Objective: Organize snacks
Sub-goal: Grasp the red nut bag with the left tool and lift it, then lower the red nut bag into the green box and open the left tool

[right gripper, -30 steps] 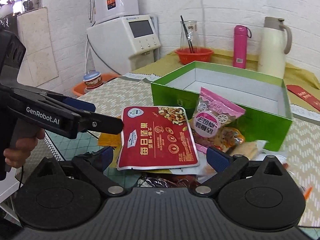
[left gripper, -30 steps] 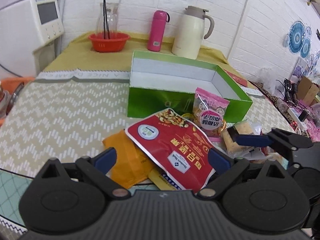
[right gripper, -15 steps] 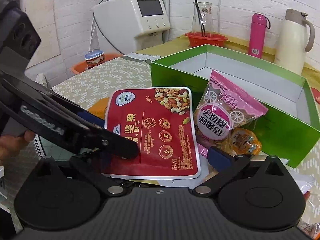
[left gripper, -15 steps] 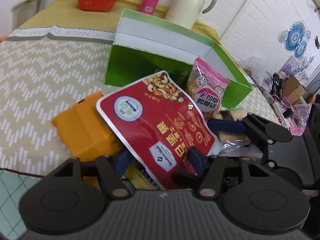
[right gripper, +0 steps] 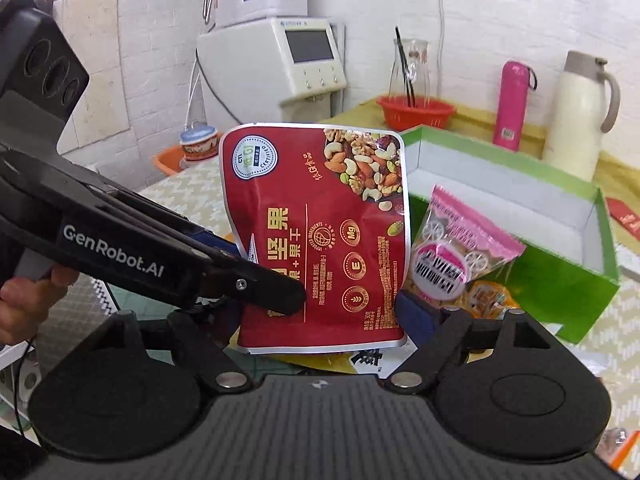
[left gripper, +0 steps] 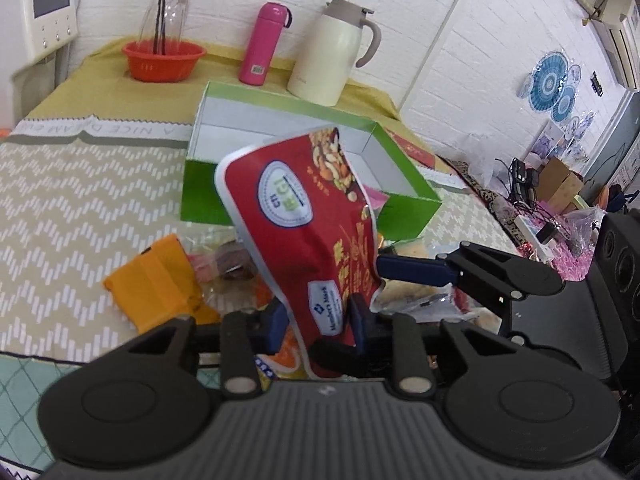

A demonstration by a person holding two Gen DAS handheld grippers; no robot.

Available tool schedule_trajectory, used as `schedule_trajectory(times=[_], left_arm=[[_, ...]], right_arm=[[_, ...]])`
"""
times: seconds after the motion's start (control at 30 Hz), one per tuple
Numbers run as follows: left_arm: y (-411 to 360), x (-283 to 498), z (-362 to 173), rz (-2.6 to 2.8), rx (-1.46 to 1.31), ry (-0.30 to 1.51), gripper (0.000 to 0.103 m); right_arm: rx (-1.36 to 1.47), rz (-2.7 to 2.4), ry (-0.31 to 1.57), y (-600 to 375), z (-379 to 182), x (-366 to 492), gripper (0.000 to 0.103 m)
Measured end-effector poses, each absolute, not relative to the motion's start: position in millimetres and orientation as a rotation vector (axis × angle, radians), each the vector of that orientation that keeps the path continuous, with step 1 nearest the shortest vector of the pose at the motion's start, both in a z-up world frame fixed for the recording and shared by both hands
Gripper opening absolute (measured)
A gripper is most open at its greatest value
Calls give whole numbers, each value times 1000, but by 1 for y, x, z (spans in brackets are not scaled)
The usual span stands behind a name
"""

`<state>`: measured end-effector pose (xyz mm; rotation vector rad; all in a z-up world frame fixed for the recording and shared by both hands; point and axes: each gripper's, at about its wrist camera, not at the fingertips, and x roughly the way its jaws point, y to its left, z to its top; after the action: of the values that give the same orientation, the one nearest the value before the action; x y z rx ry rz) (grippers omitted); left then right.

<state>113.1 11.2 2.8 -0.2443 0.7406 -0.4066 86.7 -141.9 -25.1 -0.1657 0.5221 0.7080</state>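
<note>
A red nut bag (left gripper: 304,240) stands lifted and tilted above the snack pile, in front of the open green box (left gripper: 208,196). My left gripper (left gripper: 318,324) has its jaws closing, and the pads pinch the bag's lower corner. In the right wrist view the same red nut bag (right gripper: 320,232) hangs upright from the left gripper (right gripper: 276,296), which reaches in from the left. My right gripper (right gripper: 320,320) stands wide open, just below and in front of the bag; its left finger is hidden. A pink snack bag (right gripper: 460,248) leans on the green box (right gripper: 540,280).
An orange packet (left gripper: 156,280) and several small snacks lie on the patterned cloth before the box. Behind the box stand a red basket (left gripper: 164,60), a pink flask (left gripper: 264,44) and a cream jug (left gripper: 332,52). A white appliance (right gripper: 276,60) and a hand (right gripper: 20,300) are at the left.
The left jaws narrowed from wide open onto the red nut bag, which rose from lying flat on the pile to upright. The right gripper stayed open.
</note>
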Motion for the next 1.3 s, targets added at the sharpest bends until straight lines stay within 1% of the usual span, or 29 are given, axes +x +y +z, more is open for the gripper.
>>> schedule_trajectory(times=[0.17, 0.33, 0.43, 0.57, 0.6, 0.63, 0.67, 0.77, 0.87, 0.93, 0.97, 1.0, 1.03, 1.07, 1.13, 1.2, 1.23, 1.3], left_arm=[[5, 129, 39, -430, -237, 659, 25], [0, 171, 65, -436, -242, 600, 25], [-2, 201, 67, -432, -249, 599, 25], [-6, 240, 55, -419, -258, 647, 25], [-7, 248, 51, -417, -263, 660, 22], [-8, 257, 47, -421, -273, 674, 16], [-9, 264, 42, -433, -286, 691, 3], [-17, 282, 29, -408, -252, 723, 3], [-20, 297, 15, -392, -250, 770, 4], [-20, 302, 10, -376, -236, 771, 4], [-19, 301, 10, -363, -224, 754, 10], [-17, 299, 13, -348, -208, 723, 20], [-15, 297, 15, -332, -194, 693, 59], [-13, 292, 19, -306, -190, 650, 78], [-8, 281, 27, -269, -203, 547, 78], [-4, 273, 34, -295, -207, 484, 86], [-4, 270, 37, -275, -204, 483, 103], [-5, 262, 44, -229, -188, 447, 103]], right_arm=[[-171, 669, 440, -152, 9, 99, 103], [-124, 626, 396, -161, 35, 140, 103], [-93, 605, 397, -166, 37, 168, 103], [-23, 590, 462, -172, 24, 202, 103], [-18, 593, 473, -172, 19, 208, 103], [-8, 623, 494, -171, 15, 214, 94], [10, 638, 519, -170, 11, 220, 73], [-30, 596, 535, -163, -1, 231, 79], [-31, 578, 586, -162, -13, 244, 79], [-38, 574, 596, -163, -19, 246, 80], [-44, 577, 596, -164, -20, 245, 88], [-51, 575, 587, -166, -20, 244, 93], [-61, 564, 575, -166, -20, 242, 103], [-74, 545, 559, -167, -19, 240, 103], [-92, 519, 532, -171, -14, 238, 103], [-101, 508, 526, -173, -11, 235, 103], [-105, 500, 527, -174, -9, 233, 103], [-110, 490, 521, -176, -5, 226, 103]])
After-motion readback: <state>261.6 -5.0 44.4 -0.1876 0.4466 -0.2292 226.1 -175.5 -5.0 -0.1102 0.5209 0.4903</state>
